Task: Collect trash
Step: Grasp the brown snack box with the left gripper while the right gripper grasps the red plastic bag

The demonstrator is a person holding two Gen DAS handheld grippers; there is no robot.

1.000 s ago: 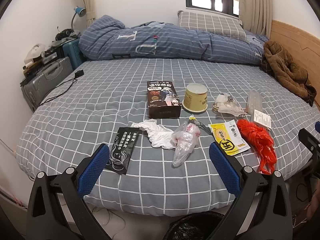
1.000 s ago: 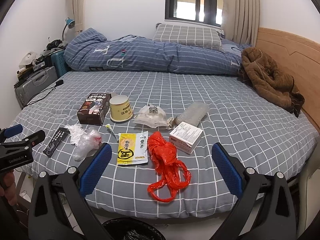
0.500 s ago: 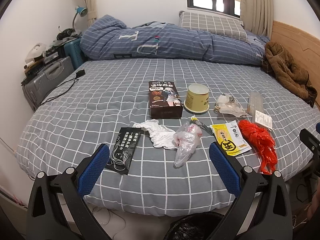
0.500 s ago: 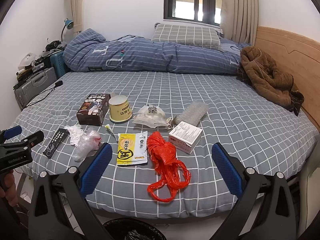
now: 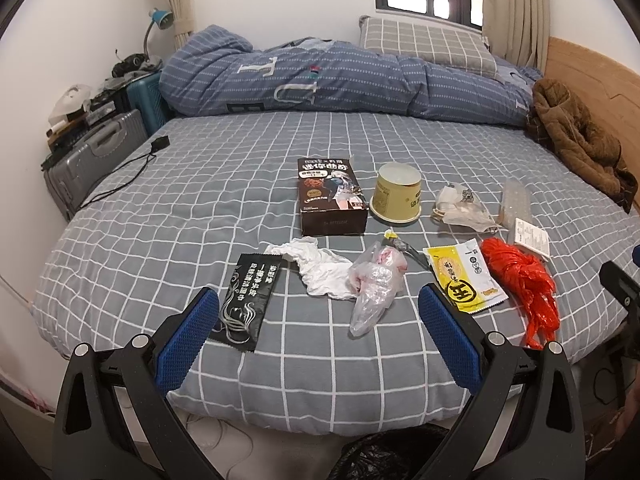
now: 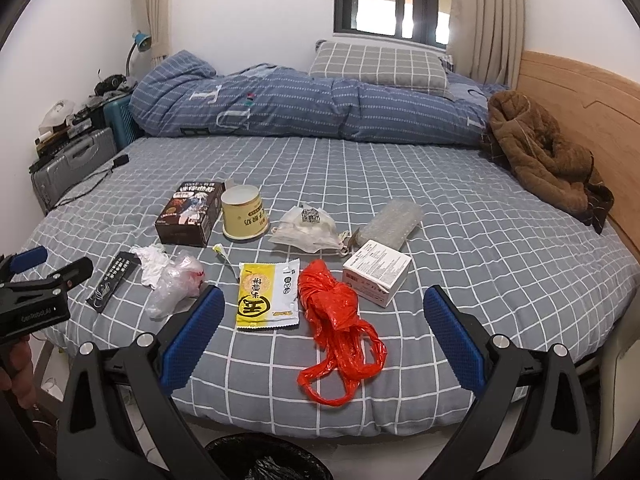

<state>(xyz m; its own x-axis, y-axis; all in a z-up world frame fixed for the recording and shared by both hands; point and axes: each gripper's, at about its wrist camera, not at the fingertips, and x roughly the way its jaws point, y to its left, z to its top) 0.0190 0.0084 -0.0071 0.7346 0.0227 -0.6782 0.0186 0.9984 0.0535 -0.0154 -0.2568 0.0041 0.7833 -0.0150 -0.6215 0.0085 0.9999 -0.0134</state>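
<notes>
Trash lies scattered on the grey checked bed (image 5: 200, 208): a black sachet (image 5: 246, 300), white tissue (image 5: 316, 264), a clear plastic bag (image 5: 372, 288), a dark snack box (image 5: 332, 196), a yellow cup (image 5: 396, 192), a yellow packet (image 6: 268, 296), a red plastic bag (image 6: 336, 320), a white box (image 6: 376, 272) and a bubble-wrap roll (image 6: 394, 220). My left gripper (image 5: 320, 336) hovers open over the bed's near edge, in front of the sachet and clear bag. My right gripper (image 6: 324, 336) is open above the red bag. Neither holds anything.
A black-lined bin (image 6: 264, 460) stands on the floor below the bed's edge. A folded blue duvet (image 6: 300, 104), a pillow (image 6: 380, 64) and a brown jacket (image 6: 544, 152) lie at the far side. Suitcases (image 5: 92, 160) stand at the left wall.
Both grippers have drifted very slightly; the scene sits a touch differently in frame. No trash has moved and both stay open.
</notes>
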